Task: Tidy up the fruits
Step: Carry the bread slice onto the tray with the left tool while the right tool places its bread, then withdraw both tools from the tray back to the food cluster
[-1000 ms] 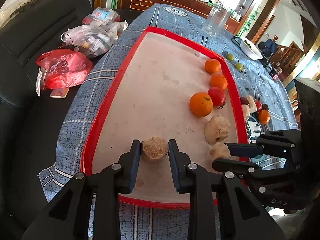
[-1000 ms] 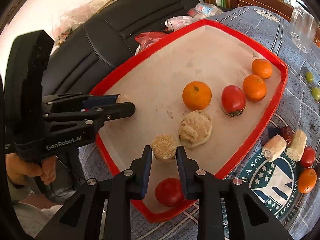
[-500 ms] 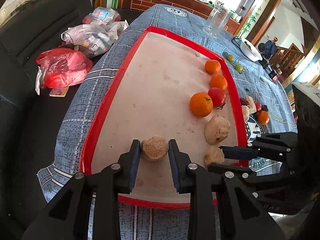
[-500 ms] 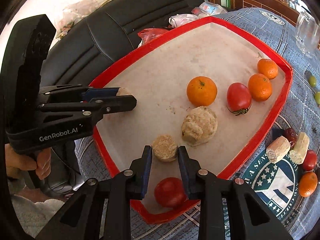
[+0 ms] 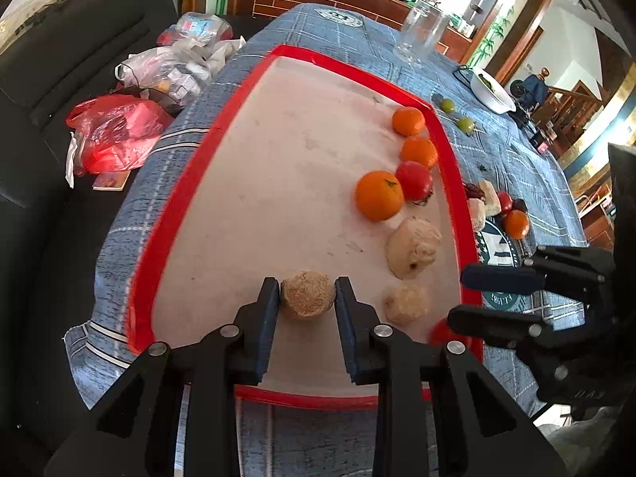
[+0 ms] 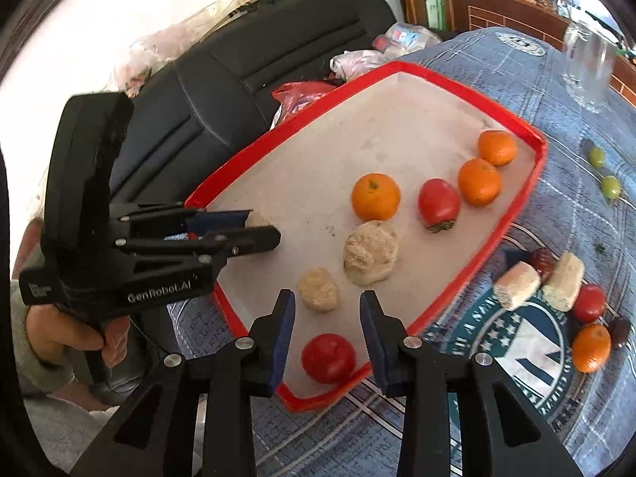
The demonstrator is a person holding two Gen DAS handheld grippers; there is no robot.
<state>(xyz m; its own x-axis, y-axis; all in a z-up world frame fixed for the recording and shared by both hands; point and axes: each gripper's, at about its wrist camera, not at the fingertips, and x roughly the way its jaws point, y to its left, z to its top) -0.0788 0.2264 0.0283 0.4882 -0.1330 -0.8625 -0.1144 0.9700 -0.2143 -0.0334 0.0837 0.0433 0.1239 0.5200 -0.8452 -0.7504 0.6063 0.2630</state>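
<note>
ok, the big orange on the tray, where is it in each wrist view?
Left wrist: big orange right of centre, touching the tomato.
Right wrist: big orange centre, upper half, apart from the tomato.
Shared landmark: the beige lump just nearer the camera.

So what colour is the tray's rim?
Red rim around a pale beige tray floor, clearest in the right wrist view.
</note>
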